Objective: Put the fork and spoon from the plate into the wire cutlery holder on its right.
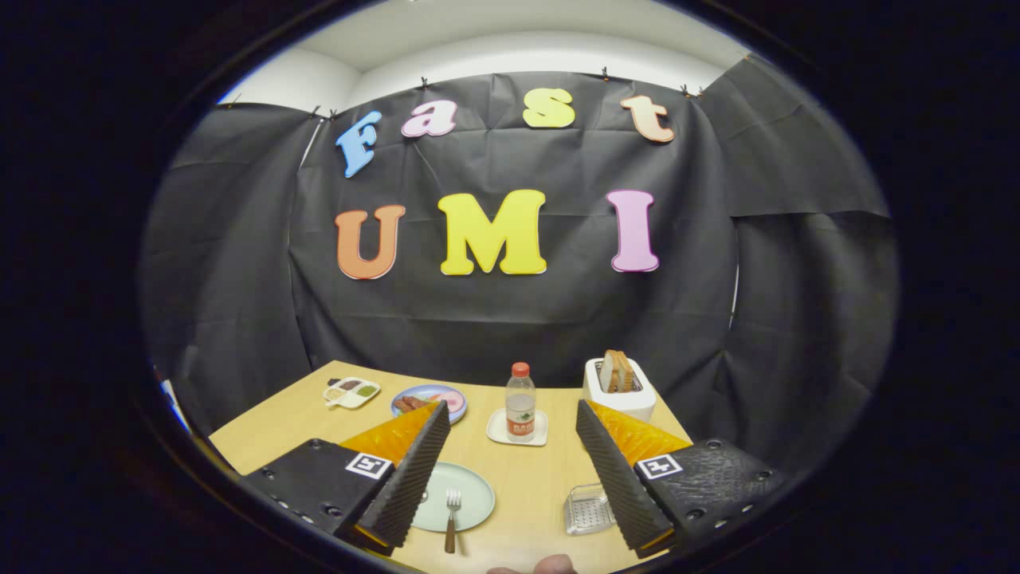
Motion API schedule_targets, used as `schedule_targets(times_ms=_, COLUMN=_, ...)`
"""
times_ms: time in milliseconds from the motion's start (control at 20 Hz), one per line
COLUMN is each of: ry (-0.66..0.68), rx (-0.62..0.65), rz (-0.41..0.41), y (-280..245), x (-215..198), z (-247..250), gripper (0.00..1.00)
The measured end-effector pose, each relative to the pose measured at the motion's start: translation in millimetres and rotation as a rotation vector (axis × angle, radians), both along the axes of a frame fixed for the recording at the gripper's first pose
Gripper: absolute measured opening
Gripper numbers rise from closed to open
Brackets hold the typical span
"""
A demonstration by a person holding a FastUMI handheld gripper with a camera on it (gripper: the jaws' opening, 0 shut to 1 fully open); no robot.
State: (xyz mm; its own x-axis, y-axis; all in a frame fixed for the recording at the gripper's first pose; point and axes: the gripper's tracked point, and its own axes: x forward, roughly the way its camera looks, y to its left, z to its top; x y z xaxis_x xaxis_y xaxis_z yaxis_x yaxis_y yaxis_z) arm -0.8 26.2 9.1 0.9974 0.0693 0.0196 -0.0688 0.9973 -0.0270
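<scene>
Released gripper (510,446) hovers above fork (452,510) on plate (470,490), bottle (520,402) and toaster (620,388) beyond.

Even overhead light from my feed, brightest on the white ceiling strip above the black cloth wall (510,319), which stays dull with faint creases. Pale wooden tabletop (534,478) evenly lit, soft short shadows under the clear plastic bottle with red cap (520,402). No glare. Strong fisheye bending toward the rim. Centre sharp; gripper (510,470), fingers spread apart, slightly soft up close.
</scene>
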Motion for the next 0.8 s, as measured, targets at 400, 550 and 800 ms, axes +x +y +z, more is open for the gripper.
schedule_targets(times_ms=400, ry=0.031, rx=-0.025, rz=0.007, y=5, x=1, z=-8, gripper=0.96)
schedule_targets(times_ms=550, ry=0.081, rx=-0.044, rz=0.014, y=11, x=2, z=-25, gripper=0.96)
schedule_targets(times_ms=800, ry=0.262, rx=-0.099, rz=0.083, y=34, x=3, z=-75, gripper=0.96)
